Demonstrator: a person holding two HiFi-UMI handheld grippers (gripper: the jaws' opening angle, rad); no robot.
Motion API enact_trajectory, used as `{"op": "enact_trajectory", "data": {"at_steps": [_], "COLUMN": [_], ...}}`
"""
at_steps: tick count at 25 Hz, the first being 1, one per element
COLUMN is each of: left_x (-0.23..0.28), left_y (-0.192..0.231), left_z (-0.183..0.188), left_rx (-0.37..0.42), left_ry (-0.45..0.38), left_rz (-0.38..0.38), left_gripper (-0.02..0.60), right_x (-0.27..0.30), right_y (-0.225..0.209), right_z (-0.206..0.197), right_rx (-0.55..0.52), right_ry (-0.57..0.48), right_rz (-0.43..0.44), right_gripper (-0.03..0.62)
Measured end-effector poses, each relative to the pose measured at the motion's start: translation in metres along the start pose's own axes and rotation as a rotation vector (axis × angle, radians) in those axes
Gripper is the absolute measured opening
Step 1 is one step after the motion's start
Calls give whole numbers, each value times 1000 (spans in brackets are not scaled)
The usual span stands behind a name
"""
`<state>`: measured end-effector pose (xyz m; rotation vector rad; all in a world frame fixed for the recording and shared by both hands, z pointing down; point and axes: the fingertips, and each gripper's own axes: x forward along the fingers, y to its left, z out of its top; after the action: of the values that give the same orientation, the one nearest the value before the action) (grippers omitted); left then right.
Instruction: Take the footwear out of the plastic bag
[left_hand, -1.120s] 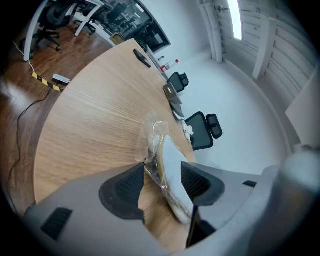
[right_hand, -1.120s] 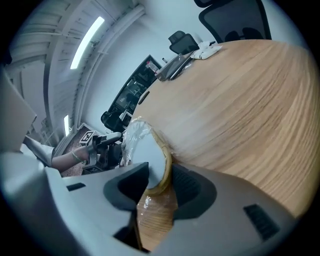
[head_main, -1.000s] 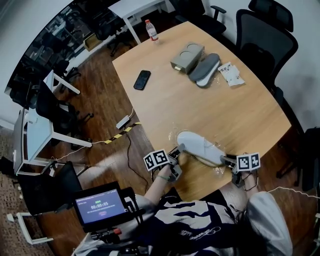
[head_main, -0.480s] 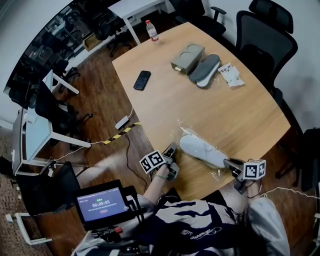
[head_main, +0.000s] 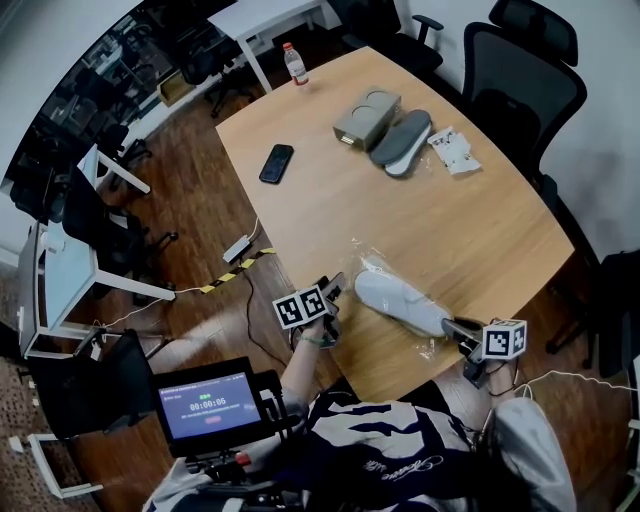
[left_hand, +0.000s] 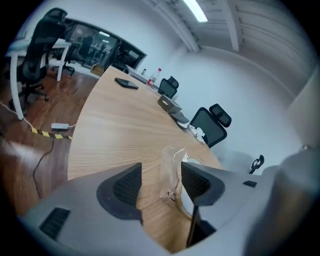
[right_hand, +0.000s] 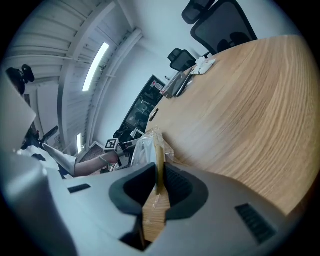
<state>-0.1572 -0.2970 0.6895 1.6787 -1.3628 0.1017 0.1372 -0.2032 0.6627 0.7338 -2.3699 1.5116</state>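
I read this as the opening step, with the footwear not yet out; the white shoe (head_main: 400, 303) lies inside the clear plastic bag (head_main: 371, 258) on the worktop (head_main: 420, 215); my right tongs (right_hand: 158, 186) have just been closing and now pinch a thin fold of the bag at the shoe's right-hand end, the film standing edge-on between the pads; my left tongs (left_hand: 161, 182) have just been opening and stand spread at the shoe's left-hand end, with a crumpled flap of the bag rising between them, nearer one pad, and neither pad pressing on it as far as I can see; I judge the next move calls for the left tongs to close on that flap, or reach past it for the shoe itself, while the right holds the bag back, and then for the two to draw apart along the shoe's length; the film looks thin and slippery, so a shallow bite may slide off; for room, beyond the shoe there is a good stretch of bare wood, with the phone (head_main: 276, 163), the grey box (head_main: 366, 117) and the paper packet (head_main: 452, 150) well beyond it; on my side of the shoe the worktop's rim is just beside it, so a pull toward me could drag it over; I would work away from that rim.
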Motion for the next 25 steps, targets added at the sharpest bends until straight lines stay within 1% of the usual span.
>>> {"op": "enact_trajectory", "data": {"at_steps": [1,2,3,5,6,7,9,11,15,17,19,21,24,25], "left_x": [3,7,11,21,26,29,32,30,27,27,26,24,16,13], "left_y": [1,0,-1,-7,-10,-13,-16,-14,-14,-16,-16,-14,-1,5], "left_z": [1,0,-1,-7,-11,-14,-16,-14,-12,-11,-11,-10,-3,1], "left_rx": [-28,-36,-28,27,72,125,217,247,245,236,211,196,168,147], "left_ry": [9,31,67,156,197,229,253,232,196,182,161,141,95,79], "left_rz": [-17,-30,-40,-54,-57,-57,-41,-17,-16,-20,-23,-12,47,57], "left_gripper": [239,239,239,230,204,159,5,5,5,5,5,5,5,5], "right_x": [0,-1,-1,-3,-4,-5,-8,-12,-22,-24,-24,-25,-33,-36], "right_y": [-1,-1,-1,2,5,8,11,16,25,26,25,22,16,14], "right_z": [-1,-1,-1,-1,0,-1,-3,-5,-10,-12,-15,-20,-26,-29], "right_rx": [4,8,11,22,29,33,37,53,87,97,99,74,29,30], "right_ry": [-1,-3,-7,-21,-29,-34,-35,-45,-74,-95,-109,-115,-136,-138], "right_rz": [5,11,18,35,46,56,58,63,85,75,49,4,-77,-85], "right_gripper": [51,49,49,49,49,49,49,48,48,48,49,49,51,51]}}
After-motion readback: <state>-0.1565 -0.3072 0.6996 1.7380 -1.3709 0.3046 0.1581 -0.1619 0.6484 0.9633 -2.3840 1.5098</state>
